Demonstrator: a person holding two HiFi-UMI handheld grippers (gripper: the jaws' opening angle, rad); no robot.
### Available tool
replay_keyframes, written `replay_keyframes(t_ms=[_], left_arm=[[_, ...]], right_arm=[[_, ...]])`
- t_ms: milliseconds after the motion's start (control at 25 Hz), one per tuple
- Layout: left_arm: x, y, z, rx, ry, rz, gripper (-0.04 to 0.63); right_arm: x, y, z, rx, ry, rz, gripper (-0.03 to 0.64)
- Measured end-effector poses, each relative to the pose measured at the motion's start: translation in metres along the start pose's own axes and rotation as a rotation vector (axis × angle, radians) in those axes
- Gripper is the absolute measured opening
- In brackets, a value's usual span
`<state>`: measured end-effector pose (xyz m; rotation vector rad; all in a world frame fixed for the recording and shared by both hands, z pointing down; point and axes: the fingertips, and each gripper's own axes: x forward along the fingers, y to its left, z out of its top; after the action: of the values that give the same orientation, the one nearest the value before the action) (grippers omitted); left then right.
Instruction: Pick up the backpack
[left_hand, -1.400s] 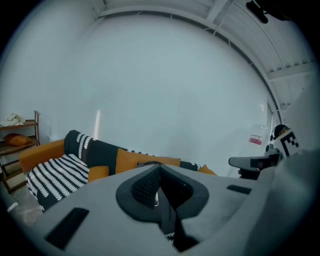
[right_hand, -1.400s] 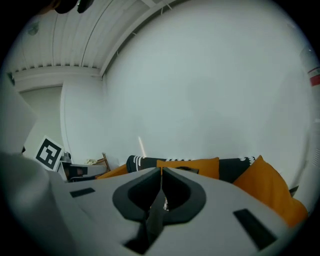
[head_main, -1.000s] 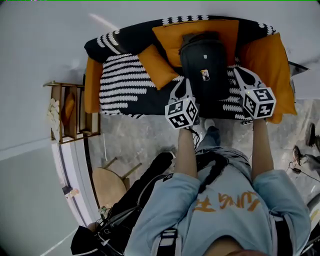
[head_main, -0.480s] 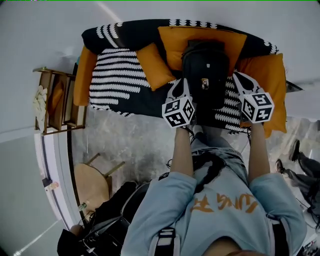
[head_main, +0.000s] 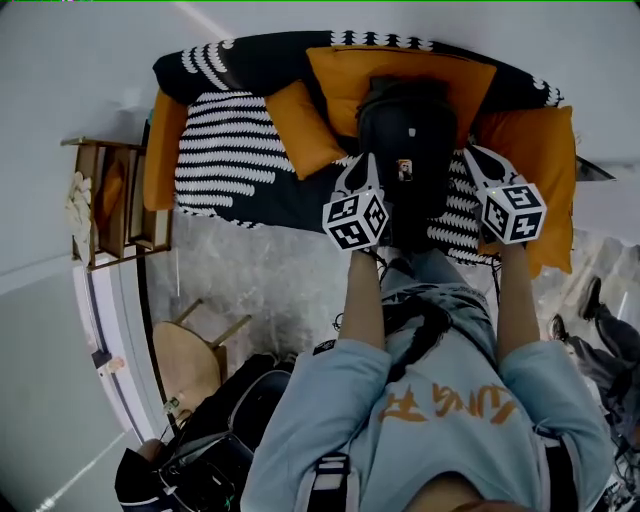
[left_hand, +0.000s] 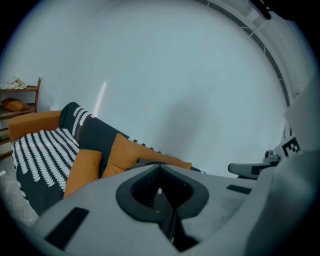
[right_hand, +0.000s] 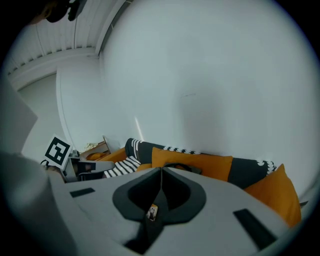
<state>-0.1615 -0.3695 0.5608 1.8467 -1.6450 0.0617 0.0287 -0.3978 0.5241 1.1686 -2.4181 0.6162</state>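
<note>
While both claws are pressed together with nothing between them, the backpack (head_main: 408, 150) cannot be taken, so the first thing is to open them. The black backpack stands on the striped sofa (head_main: 240, 150), leaning against an orange cushion (head_main: 400, 75). It lies between the two claws: just to the right of the left gripper (head_main: 366, 160) and just to the left of the right gripper (head_main: 472, 153), a little ahead of both tips.

To do this approach well, I think each claw should spread wide before it comes lower. It should then aim at a firm part, such as the top handle or a shoulder strap, not at the smooth front panel, where the pads may slip. From here I cannot see the handle clearly. Both sides should close together, so that the bag does not tip over.

Compared with one second ago, both claws reach a little further along the sides of the backpack, past its small tag, and they have stayed closed.
</note>
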Motion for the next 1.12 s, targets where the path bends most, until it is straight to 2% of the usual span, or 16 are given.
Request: replay_keyframes(t_ms=[80,200,240,320,400,560,760,960,1120], left_arm=[[0.015,-0.011,0.019,0.013,-0.011,-0.018,0.023],[0.039,-0.042,0.052,-0.010,-0.080,-0.138,0.023],[0.047,-0.054,0.056,-0.008,-0.080,-0.176,0.024],[0.063,-0.073,0.052,0.055,-0.035,-0.203,0.025],[0.074,-0.081,0.042,0.115,0.015,-0.197,0.025],[0.087,-0.072,0.027,0.159,0.071,-0.150,0.025],[0.106,-0.033,0.028,0.113,0.099,-0.082,0.025],[0.131,-0.005,0.019,0.065,0.143,-0.106,0.025],[0.151,0.025,0.009,0.043,0.212,-0.113,0.042]], right_arm=[[0.007,-0.012,0.018,0.009,-0.019,0.007,0.029],[0.021,-0.034,0.042,0.024,-0.043,0.026,0.029],[0.025,-0.043,0.046,0.039,-0.046,0.033,0.029],[0.034,-0.062,0.045,0.079,-0.044,0.051,0.029],[0.042,-0.076,0.038,0.121,-0.049,0.079,0.029],[0.063,-0.089,0.023,0.163,-0.049,0.129,0.029],[0.094,-0.092,0.011,0.162,0.013,0.142,0.029],[0.105,-0.106,0.005,0.166,0.048,0.088,0.031],[0.117,-0.119,-0.001,0.197,0.071,0.051,0.040]])
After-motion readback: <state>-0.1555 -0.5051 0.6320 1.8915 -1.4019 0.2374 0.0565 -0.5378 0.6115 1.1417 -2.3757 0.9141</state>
